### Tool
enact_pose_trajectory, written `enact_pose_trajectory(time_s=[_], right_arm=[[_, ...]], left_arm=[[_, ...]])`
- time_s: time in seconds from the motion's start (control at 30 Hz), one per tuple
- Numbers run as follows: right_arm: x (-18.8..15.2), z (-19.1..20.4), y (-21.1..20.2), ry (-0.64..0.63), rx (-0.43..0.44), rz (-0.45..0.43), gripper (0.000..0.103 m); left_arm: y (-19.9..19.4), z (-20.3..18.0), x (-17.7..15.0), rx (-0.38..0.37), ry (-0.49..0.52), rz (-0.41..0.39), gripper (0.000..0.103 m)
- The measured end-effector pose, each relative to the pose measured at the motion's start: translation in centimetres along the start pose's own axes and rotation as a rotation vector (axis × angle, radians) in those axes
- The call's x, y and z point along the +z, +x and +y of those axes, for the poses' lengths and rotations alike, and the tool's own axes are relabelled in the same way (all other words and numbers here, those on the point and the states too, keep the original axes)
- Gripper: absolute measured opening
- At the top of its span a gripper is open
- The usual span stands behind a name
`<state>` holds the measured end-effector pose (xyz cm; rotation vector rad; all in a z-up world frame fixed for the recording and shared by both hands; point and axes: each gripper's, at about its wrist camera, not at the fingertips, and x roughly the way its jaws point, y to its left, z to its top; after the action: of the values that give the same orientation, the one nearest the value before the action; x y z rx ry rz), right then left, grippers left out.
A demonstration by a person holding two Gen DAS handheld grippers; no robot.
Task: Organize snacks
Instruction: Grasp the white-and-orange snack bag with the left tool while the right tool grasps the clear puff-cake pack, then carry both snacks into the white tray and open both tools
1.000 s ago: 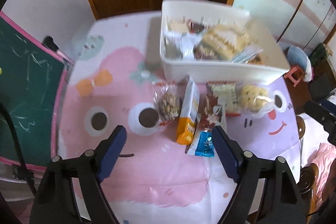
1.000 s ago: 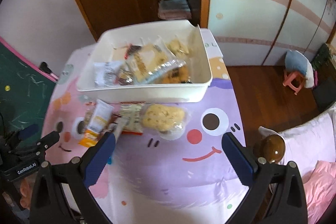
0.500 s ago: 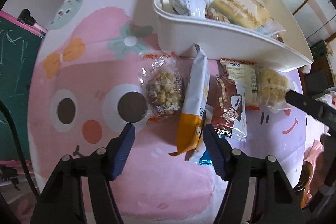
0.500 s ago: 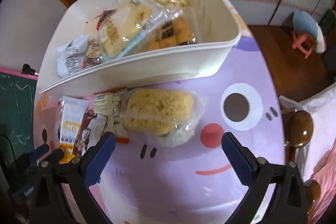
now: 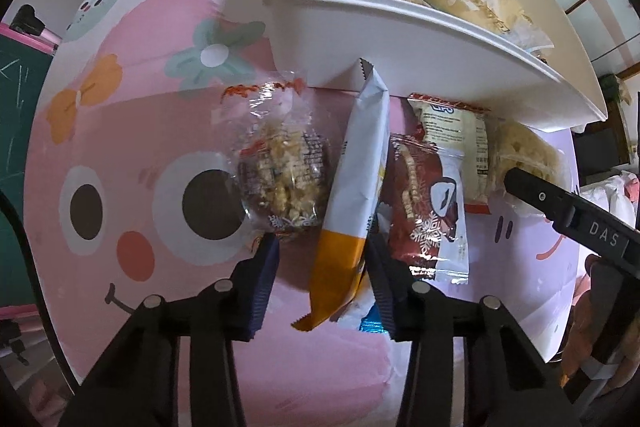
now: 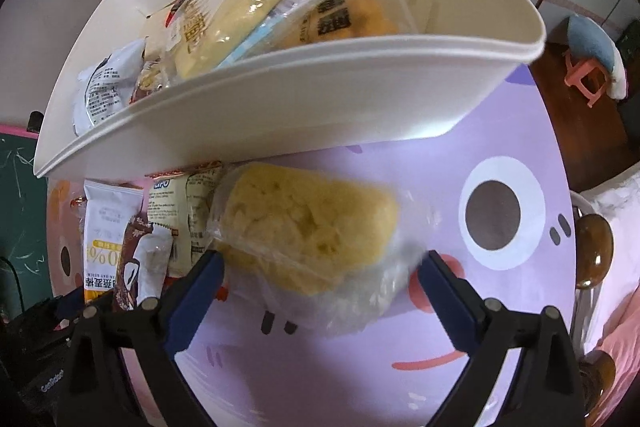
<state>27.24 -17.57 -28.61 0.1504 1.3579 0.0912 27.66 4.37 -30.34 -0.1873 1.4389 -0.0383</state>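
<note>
We hold our left gripper [image 5: 322, 267] low over the pink cartoon tablecloth [image 5: 120, 155], its blue-padded jaws parted on either side of the white-and-orange snack packet [image 5: 352, 195] — the lower end of that packet lies between them, though we cannot tell whether either pad touches it. The packet lies lengthwise, its serrated top end reaching the wall of the white bin [image 5: 400, 39]. Just to its left lies a clear bag of puffed-grain snack [image 5: 284, 175]; to its right a dark red wrapper with a snowflake print [image 5: 428, 211], and beyond that a cream packet with red trim [image 5: 456, 135], both close against the bin's front wall. A blue wrapper corner [image 5: 370, 325] peeks out under the orange end. Our right gripper [image 6: 320, 275] is also spread wide, straddling the near edge of the yellow cake in its clear bag [image 6: 308, 227], which rests on the purple part of the cloth [image 6: 500, 267] just in front of the bin [image 6: 280, 99]; the pads sit beside the bag's crinkled film, contact unclear. Inside the bin we see several wrapped snacks already piled — a white packet with black print [image 6: 100, 91], a pale yellow roll [image 6: 236, 7] and an orange-brown pastry [image 6: 344, 15].
</note>
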Motion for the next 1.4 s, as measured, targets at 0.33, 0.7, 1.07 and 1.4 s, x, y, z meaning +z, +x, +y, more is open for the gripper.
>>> enact_pose_trajectory(time_s=[0.33,0.7,1.07,1.4], right_arm=[[-1.0,2.7,-1.6,-0.105,0.017,-0.072,0.063],[-2.8,3.0,-4.8,-0.144,0.037,-0.101,0.038],[-5.0,2.8,-11.4,-0.175,0.060,-0.194,0.038],[-4.2,4.3,-19.0,-0.194,0.072,-0.361,0.038]], left_arm=[[0.1,-2.4,0.1,-0.019,0.025,-0.013,0.015],[-4.0,-3.2,-1.6,-0.008,0.030,-0.115,0.015],[-12.1,-2.8,-4.3,-0.010,0.068,-0.238,0.015],[-18.6,-4.1,-5.0,-0.007,0.100,-0.345,0.015]])
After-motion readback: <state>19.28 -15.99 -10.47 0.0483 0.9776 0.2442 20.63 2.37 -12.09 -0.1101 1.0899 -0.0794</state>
